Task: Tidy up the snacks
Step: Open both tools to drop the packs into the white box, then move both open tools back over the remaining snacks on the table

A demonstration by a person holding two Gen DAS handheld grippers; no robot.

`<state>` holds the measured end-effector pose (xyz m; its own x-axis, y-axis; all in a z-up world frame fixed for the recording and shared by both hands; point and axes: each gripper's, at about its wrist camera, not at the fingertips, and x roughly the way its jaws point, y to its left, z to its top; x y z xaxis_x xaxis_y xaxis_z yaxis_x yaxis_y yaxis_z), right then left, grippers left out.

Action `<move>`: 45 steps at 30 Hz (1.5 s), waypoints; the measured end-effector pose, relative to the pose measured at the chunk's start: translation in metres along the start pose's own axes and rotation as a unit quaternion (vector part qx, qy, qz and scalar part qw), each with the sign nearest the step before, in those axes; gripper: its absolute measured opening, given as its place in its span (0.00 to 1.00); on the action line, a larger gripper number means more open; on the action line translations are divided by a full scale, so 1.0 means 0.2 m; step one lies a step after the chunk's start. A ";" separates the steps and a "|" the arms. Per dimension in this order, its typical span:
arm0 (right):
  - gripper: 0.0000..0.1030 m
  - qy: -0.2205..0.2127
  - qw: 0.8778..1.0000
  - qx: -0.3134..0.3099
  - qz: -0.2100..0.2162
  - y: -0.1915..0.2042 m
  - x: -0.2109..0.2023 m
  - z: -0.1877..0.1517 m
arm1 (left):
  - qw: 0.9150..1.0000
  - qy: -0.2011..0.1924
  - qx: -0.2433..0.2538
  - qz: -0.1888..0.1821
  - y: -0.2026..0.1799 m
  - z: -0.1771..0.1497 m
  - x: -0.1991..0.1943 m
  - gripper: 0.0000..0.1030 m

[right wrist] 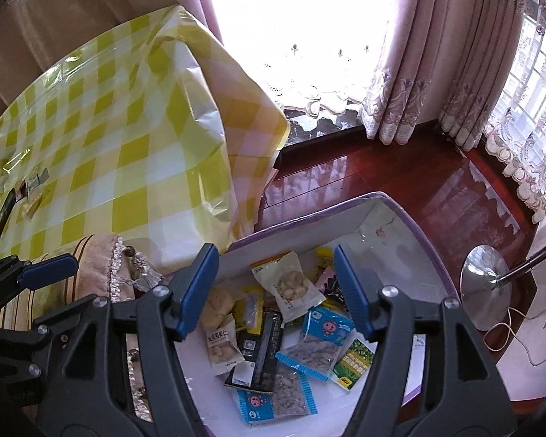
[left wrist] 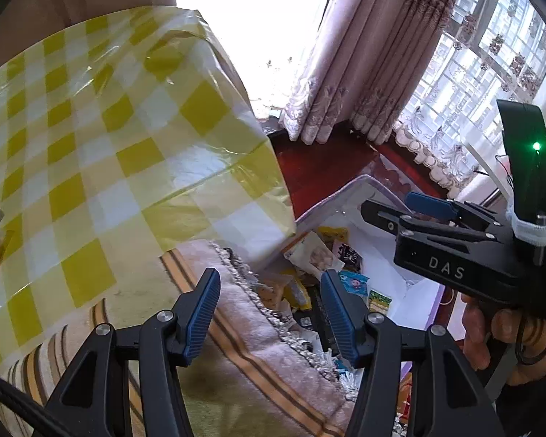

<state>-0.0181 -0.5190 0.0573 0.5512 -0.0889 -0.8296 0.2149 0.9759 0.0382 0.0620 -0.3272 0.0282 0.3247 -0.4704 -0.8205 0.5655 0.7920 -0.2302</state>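
Observation:
A white box with a purple rim [right wrist: 309, 215] stands on the floor beside the table and holds several snack packets. Among them are a white nut packet [right wrist: 291, 284], blue packets [right wrist: 320, 342], a black one [right wrist: 262, 349] and a green one [right wrist: 353, 364]. Above this pile my right gripper [right wrist: 273, 284] hangs open, nothing between its pads. My left gripper [left wrist: 271, 313] is open and empty too, over the fringed striped cloth [left wrist: 236, 327] at the box's [left wrist: 345, 196] left edge. A few packets [right wrist: 18, 196] lie on the yellow checked tablecloth [right wrist: 109, 145].
The right gripper [left wrist: 386, 202], held in a hand [left wrist: 491, 331], is close on the left one's right. One left pad [right wrist: 51, 269] shows at the right view's left edge. A chrome lamp base [right wrist: 486, 287] with a cable stands on the red wooden floor [right wrist: 400, 182]; curtains [right wrist: 418, 73] hang behind.

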 end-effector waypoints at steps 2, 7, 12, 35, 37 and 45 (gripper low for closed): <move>0.67 0.000 1.000 -0.006 0.002 0.03 0.00 0.00 | 1.000 -0.002 -0.005 0.002 0.02 0.00 -0.01 0.57; 0.67 0.002 1.000 -0.024 0.008 0.12 0.01 0.01 | 1.000 -0.006 -0.027 0.011 0.12 -0.01 -0.03 0.57; 0.67 0.007 0.999 -0.048 0.023 0.27 0.02 0.00 | 0.998 -0.012 -0.064 0.025 0.28 -0.02 -0.07 0.57; 0.67 0.065 0.976 -0.149 0.148 1.23 0.12 -0.03 | 0.952 -0.057 -0.268 0.133 1.31 -0.39 -0.44 0.57; 0.68 0.071 0.975 -0.148 0.151 1.28 0.13 -0.02 | 0.945 -0.064 -0.289 0.140 1.39 -0.43 -0.48 0.57; 0.74 0.101 0.976 -0.093 0.167 1.58 0.26 0.06 | 0.924 -0.091 -0.337 0.156 1.59 -0.55 -0.60 0.60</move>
<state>0.0883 -0.2176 0.0341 0.3905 0.2628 -0.8823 -0.1098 0.9648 0.2388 0.1196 0.0236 -0.0036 0.5488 -0.1870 -0.8148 -0.1589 0.9336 -0.3213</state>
